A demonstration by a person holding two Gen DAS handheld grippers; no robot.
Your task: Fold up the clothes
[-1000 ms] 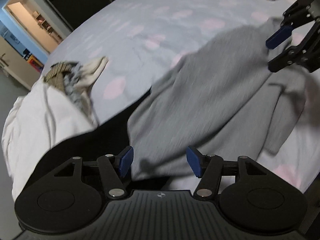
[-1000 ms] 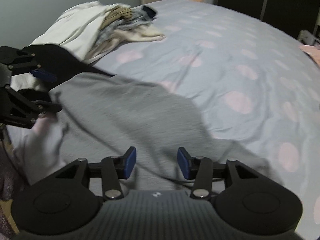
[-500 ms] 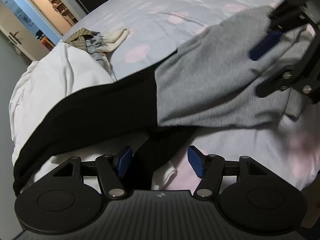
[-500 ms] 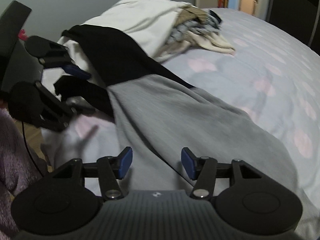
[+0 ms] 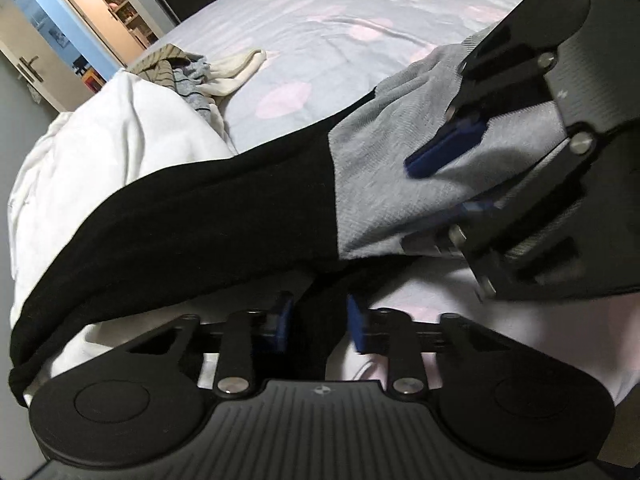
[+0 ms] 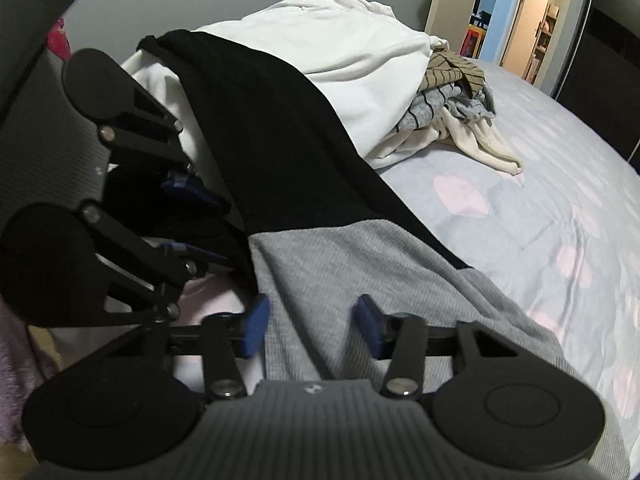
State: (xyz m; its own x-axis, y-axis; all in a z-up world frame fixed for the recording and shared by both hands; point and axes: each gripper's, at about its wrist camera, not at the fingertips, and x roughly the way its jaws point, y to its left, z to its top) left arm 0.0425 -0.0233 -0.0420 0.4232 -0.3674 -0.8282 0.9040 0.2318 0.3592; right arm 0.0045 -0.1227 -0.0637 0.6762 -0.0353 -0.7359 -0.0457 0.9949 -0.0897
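Note:
A two-tone garment lies across the near edge of the bed, with a grey part [image 5: 380, 184] and a black part [image 5: 200, 220]. My left gripper [image 5: 320, 322] is shut on a bunched fold of the black fabric, which fills the narrow gap between its blue pads. In the right wrist view the left gripper [image 6: 200, 220] sits at the left, against the black part [image 6: 272, 128]. My right gripper [image 6: 312, 322] is open, its fingers straddling the grey part [image 6: 340, 264]. It also shows in the left wrist view, where the right gripper [image 5: 460, 178] has grey cloth between its pads.
A white heap of cloth [image 5: 100, 132] and a pile of striped and cream clothes [image 6: 452, 92] lie beyond the garment. The lilac sheet with pink spots [image 5: 340, 20] stretches far back. An open lit doorway [image 5: 100, 20] is behind the bed. The two grippers are close together.
Both grippers moved toward the garment's black end and closer to each other. The left gripper's fingers narrowed and closed on the black fabric. The right gripper stayed open.

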